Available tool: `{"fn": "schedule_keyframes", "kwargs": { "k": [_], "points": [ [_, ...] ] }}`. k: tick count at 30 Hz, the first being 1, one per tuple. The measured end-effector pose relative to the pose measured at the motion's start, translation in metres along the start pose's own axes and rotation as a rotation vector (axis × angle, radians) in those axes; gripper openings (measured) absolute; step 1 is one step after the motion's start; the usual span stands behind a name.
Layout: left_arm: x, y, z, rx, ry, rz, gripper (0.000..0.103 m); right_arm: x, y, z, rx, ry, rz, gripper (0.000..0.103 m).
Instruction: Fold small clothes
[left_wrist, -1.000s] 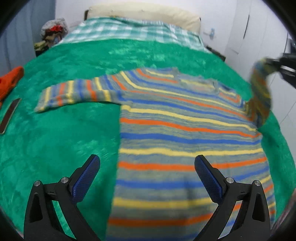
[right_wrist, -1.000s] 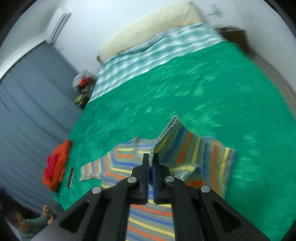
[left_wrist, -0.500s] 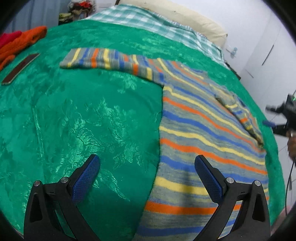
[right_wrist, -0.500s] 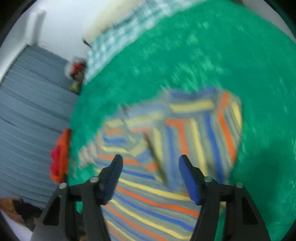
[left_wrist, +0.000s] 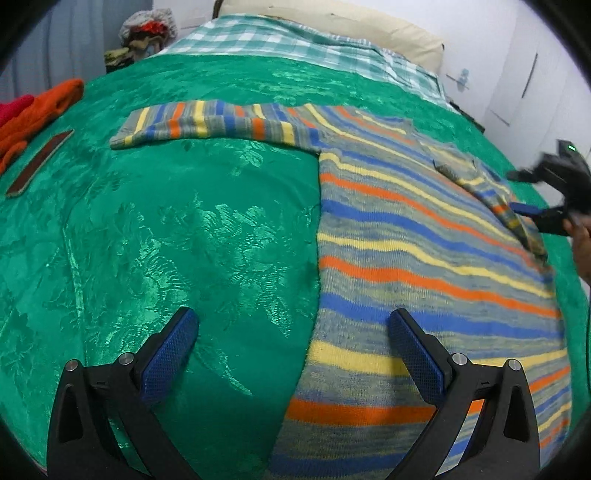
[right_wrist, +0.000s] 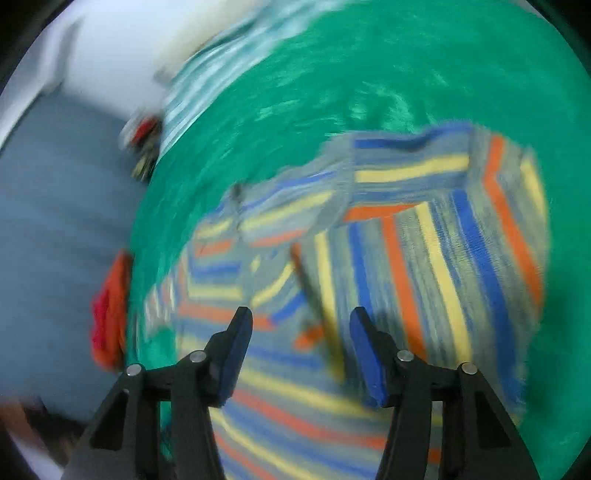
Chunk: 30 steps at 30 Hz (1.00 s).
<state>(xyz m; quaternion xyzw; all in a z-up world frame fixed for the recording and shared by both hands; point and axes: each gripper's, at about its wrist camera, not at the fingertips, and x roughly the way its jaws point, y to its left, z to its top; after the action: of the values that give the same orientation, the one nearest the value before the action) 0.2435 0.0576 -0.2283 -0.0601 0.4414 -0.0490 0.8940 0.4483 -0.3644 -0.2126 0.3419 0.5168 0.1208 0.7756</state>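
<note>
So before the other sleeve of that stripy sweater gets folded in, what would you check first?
1. Right sleeve folded over the sweater body: ok.
2. Left sleeve lying flat and stretched out on the green blanket: ok.
3. Left gripper open, nothing in it: ok.
4. Right gripper open, let go of the cloth: ok.
5. Folded sleeve smooth, no wrinkles: cannot tell, the right view is blurred.
6. Flat dark object apart from the left sleeve: ok.
</note>
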Motion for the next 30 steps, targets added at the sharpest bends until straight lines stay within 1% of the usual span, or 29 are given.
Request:
{"fn": "schedule_keyframes", "kwargs": {
  "k": [2, 4, 5, 6, 7, 8, 9, 10, 11, 12, 13, 15, 16, 17, 18, 19, 20, 21, 22, 24, 26, 27, 28, 29, 30],
  "points": [
    [-0.001, 0.001, -0.001, -0.003, -0.001, -0.002, 0.102, 0.028, 0.008, -0.005, 0.021, 0.07, 0.055, 0.056],
    [-0.001, 0.003, 0.0, -0.01, -0.001, -0.009, 0.102, 0.044, 0.03, -0.016, -0.013, 0.109, 0.116, 0.056],
    [-0.001, 0.003, 0.0, -0.012, -0.001, -0.011, 0.102, 0.046, 0.045, -0.026, -0.044, 0.125, 0.181, 0.056],
    [0.0, 0.004, 0.0, -0.011, -0.001, -0.011, 0.102, 0.046, 0.056, -0.032, -0.074, 0.157, 0.261, 0.059],
    [0.0, 0.003, -0.001, -0.01, 0.0, -0.009, 0.103, 0.043, 0.066, -0.037, -0.113, 0.191, 0.316, 0.062],
    [0.0, 0.003, -0.001, -0.007, 0.0, -0.007, 0.103, 0.041, 0.073, -0.038, -0.157, 0.196, 0.317, 0.062],
    [0.001, 0.002, -0.001, -0.004, 0.0, -0.003, 0.103, 0.029, 0.075, -0.039, -0.214, 0.186, 0.298, 0.063],
    [0.001, 0.002, -0.002, -0.002, 0.001, -0.001, 0.103, 0.02, 0.073, -0.039, -0.239, 0.175, 0.272, 0.063],
    [0.002, 0.002, -0.002, 0.002, 0.001, 0.004, 0.103, 0.006, 0.061, -0.036, -0.238, 0.149, 0.213, 0.063],
    [0.002, 0.001, -0.002, 0.004, 0.002, 0.007, 0.103, -0.005, 0.045, -0.035, -0.208, 0.127, 0.166, 0.063],
    [0.003, 0.0, -0.003, 0.008, 0.002, 0.013, 0.103, -0.016, 0.02, -0.032, -0.153, 0.108, 0.101, 0.063],
    [0.005, -0.001, -0.004, 0.016, 0.003, 0.023, 0.103, -0.025, -0.03, -0.03, -0.019, 0.107, -0.112, 0.063],
    [0.005, -0.002, -0.004, 0.023, 0.003, 0.031, 0.103, -0.032, -0.051, -0.031, 0.024, 0.109, -0.194, 0.06],
    [0.006, -0.003, -0.005, 0.027, 0.003, 0.034, 0.103, -0.047, -0.067, -0.034, 0.038, 0.082, -0.201, 0.049],
    [0.005, -0.003, -0.005, 0.028, 0.002, 0.034, 0.103, -0.06, -0.072, -0.037, 0.034, 0.055, -0.196, 0.056],
    [0.005, -0.003, -0.005, 0.028, 0.0, 0.032, 0.103, -0.077, -0.071, -0.045, 0.008, 0.011, -0.25, 0.065],
    [0.004, -0.002, -0.005, 0.026, -0.001, 0.027, 0.103, -0.084, -0.067, -0.053, -0.021, -0.005, -0.265, 0.065],
    [0.003, -0.001, -0.005, 0.026, -0.001, 0.022, 0.103, -0.09, -0.06, -0.062, -0.057, -0.003, -0.248, 0.065],
    [0.001, -0.002, -0.005, 0.029, 0.008, 0.011, 0.103, -0.101, -0.053, -0.074, -0.092, 0.012, -0.211, 0.065],
    [-0.005, -0.004, -0.005, 0.036, 0.031, -0.024, 0.102, -0.112, -0.036, -0.107, -0.157, 0.056, -0.13, 0.065],
    [-0.017, -0.011, -0.01, 0.048, 0.057, -0.098, 0.102, -0.105, -0.019, -0.146, -0.209, 0.127, -0.061, 0.065],
    [-0.023, -0.017, -0.015, 0.064, 0.081, -0.134, 0.102, -0.101, -0.019, -0.167, -0.212, 0.16, -0.05, 0.065],
    [-0.027, -0.024, -0.019, 0.086, 0.105, -0.15, 0.102, -0.093, -0.022, -0.183, -0.2, 0.197, -0.053, 0.065],
    [-0.029, -0.031, -0.024, 0.12, 0.14, -0.159, 0.102, -0.087, -0.031, -0.2, -0.175, 0.235, -0.089, 0.064],
    [-0.032, -0.039, -0.031, 0.157, 0.165, -0.162, 0.102, -0.084, -0.042, -0.214, -0.154, 0.258, -0.184, 0.058]
  ]
}}
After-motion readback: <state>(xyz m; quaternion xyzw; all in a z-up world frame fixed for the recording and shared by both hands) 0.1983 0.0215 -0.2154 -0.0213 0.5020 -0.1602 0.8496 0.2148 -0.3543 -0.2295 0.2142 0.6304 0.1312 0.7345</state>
